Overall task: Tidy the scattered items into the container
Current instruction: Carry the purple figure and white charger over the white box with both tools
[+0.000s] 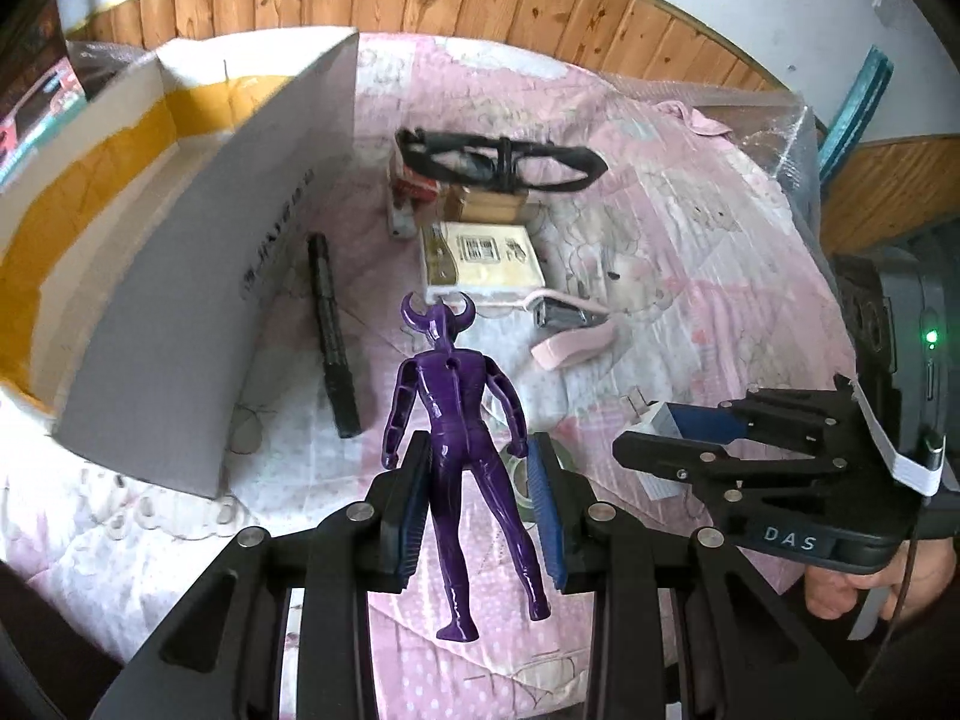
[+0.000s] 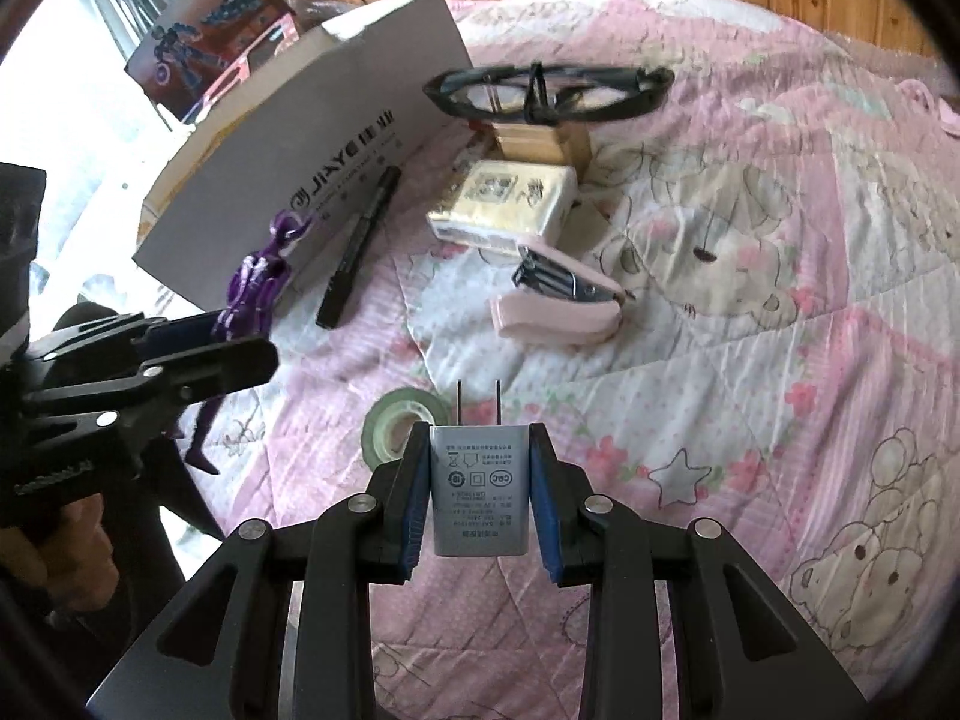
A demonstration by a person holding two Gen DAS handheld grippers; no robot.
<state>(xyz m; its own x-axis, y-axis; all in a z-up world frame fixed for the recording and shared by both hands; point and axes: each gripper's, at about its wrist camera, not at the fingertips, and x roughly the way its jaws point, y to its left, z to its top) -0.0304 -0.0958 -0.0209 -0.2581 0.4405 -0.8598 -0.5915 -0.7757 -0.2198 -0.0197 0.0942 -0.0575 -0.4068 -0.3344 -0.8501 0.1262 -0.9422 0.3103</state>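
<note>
Left wrist view: left gripper (image 1: 474,495) is clamped on a stiff, light purple plastic horned figure (image 1: 456,414) at the hips, near the open grey cardboard box (image 1: 198,276) on the left. Right gripper (image 2: 480,495) pinches a rigid grey wall charger (image 2: 478,492) by its flat sides, good hold.

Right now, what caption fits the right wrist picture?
Right gripper holds a grey charger above the pink quilt, tape roll behind.

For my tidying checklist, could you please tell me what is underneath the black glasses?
The black glasses rest on a small brown cardboard box. In the left wrist view a red-and-white item also lies beneath their left end. What it is cannot be told; the frame covers it.
</note>
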